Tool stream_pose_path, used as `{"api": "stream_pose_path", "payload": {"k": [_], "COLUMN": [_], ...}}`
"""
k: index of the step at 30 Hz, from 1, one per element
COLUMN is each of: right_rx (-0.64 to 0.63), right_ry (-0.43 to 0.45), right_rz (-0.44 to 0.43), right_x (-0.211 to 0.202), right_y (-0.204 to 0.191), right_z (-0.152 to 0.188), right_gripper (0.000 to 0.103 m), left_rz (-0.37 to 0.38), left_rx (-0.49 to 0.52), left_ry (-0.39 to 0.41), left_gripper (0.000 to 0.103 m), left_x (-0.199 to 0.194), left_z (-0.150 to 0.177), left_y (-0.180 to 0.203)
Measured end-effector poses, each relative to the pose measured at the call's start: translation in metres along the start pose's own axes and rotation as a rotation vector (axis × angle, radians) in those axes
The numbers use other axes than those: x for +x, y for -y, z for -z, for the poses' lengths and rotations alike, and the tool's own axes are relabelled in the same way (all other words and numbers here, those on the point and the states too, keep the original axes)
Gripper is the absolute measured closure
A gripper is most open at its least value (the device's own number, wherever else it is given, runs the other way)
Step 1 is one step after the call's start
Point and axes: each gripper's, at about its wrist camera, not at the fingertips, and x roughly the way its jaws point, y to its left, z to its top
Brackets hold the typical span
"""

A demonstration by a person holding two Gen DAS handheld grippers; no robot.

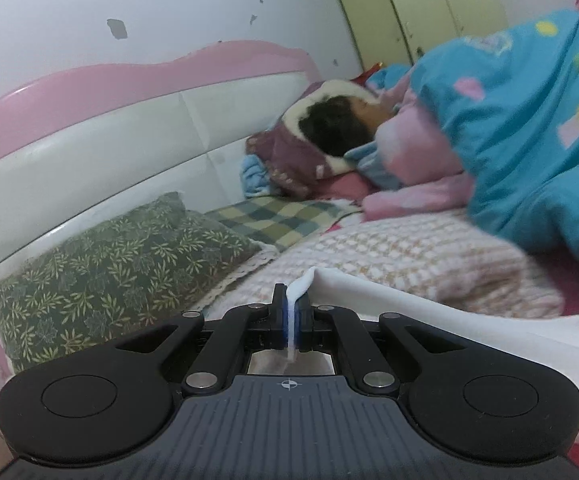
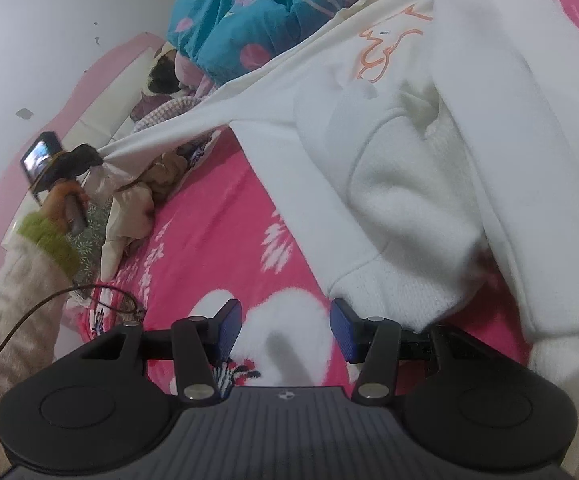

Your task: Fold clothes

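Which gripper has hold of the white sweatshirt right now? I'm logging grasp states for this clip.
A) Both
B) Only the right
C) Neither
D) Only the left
D: the left gripper is shut on an edge of the white sweatshirt, while the right gripper is open over the pink blanket.

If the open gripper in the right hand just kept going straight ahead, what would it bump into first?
Most likely the pink blanket on the bed. The right gripper is open and empty; the white sweatshirt sits just right of that line, though depth is hard to judge.
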Motion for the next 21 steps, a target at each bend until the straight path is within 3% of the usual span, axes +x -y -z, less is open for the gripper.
{"api": "stream_pose_path", "payload": {"k": [5, 7, 8, 9, 11, 14, 18, 21], "right_rx": [-0.027, -0.055, -0.065, -0.075, -0.091, -0.097, -0.106, -0.122], "right_ry": [-0.009, -0.007, -0.006, -0.005, -0.004, 0.001, 0.011, 0.022], "right_rz": [0.009, 0.017, 0.020, 0.023, 0.027, 0.024, 0.013, 0.005], "right_x": [0.002, 0.002, 0.002, 0.003, 0.005, 0.004, 0.000, -0.006], "right_y": [-0.003, -0.006, -0.008, -0.010, -0.013, -0.017, -0.021, -0.025], "right_z": [0.000, 0.002, 0.002, 0.003, 0.003, 0.004, 0.008, 0.014], "right_gripper": [0.051, 0.051, 0.050, 0.050, 0.050, 0.050, 0.050, 0.050], "left_rz": [0.039, 0.067, 0.081, 0.095, 0.131, 0.193, 0.202, 0.219], "left_rx": [0.028, 0.021, 0.018, 0.014, -0.034, -0.152, -0.224, -0.251], "left_ry": [-0.049, -0.079, -0.094, -0.109, -0.136, -0.171, -0.162, -0.133], "left_gripper": [0.099, 0.089, 0.077, 0.058, 0.037, 0.033, 0.024, 0.023], "left_x": [0.008, 0.006, 0.005, 0.004, -0.002, -0.014, -0.036, -0.062], "left_z": [-0.002, -0.006, -0.008, -0.009, -0.013, -0.020, -0.032, -0.039], "left_y": [0.001, -0.005, -0.008, -0.011, -0.024, -0.049, -0.072, -0.082]}}
